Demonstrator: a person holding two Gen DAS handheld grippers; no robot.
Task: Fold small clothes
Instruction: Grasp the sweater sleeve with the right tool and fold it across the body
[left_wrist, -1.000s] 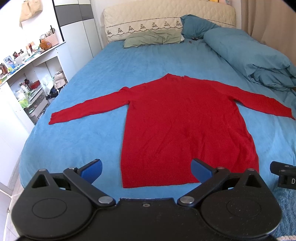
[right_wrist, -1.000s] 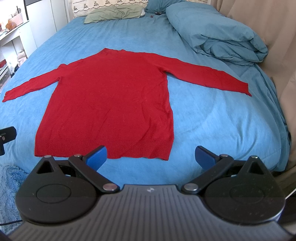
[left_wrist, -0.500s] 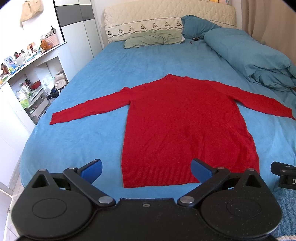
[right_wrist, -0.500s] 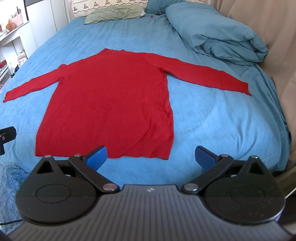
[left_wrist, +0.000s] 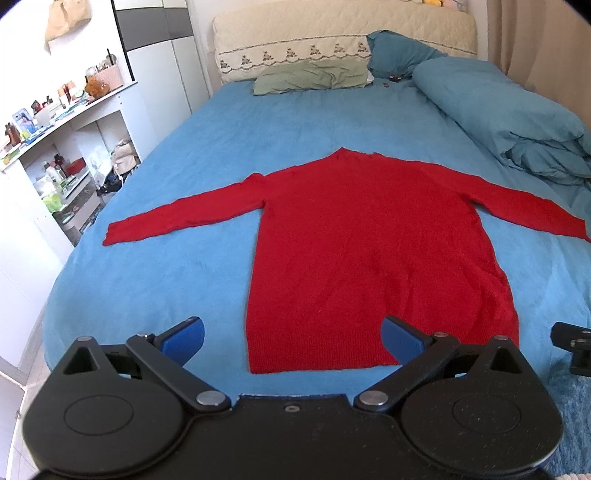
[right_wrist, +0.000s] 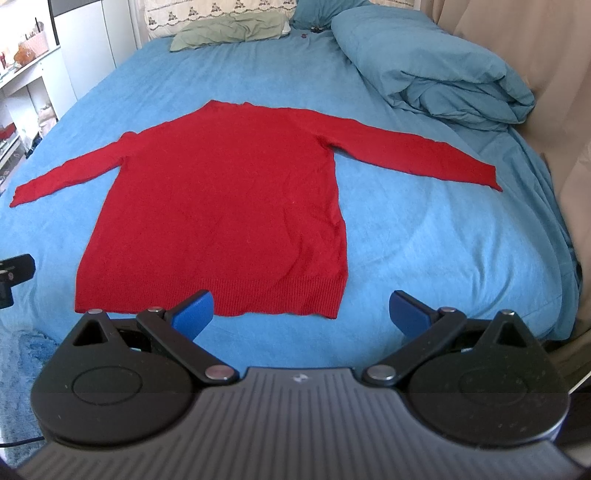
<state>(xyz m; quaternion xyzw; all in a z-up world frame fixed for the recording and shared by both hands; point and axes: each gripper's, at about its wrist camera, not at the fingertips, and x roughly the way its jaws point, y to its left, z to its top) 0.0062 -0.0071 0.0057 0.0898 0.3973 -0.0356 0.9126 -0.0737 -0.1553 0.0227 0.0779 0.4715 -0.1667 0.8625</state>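
Observation:
A red long-sleeved sweater lies flat on the blue bed sheet, both sleeves spread out, hem toward me. It also shows in the right wrist view. My left gripper is open and empty, hovering at the foot of the bed above the hem's left corner. My right gripper is open and empty, hovering just before the hem's right corner. The edge of the right gripper shows at the far right of the left wrist view.
A bunched blue duvet lies along the bed's right side. Pillows rest against the headboard. White shelves with clutter stand left of the bed. A beige curtain hangs on the right.
Both grippers have edged slightly forward toward the hem; the sweater has not moved and both stay open.

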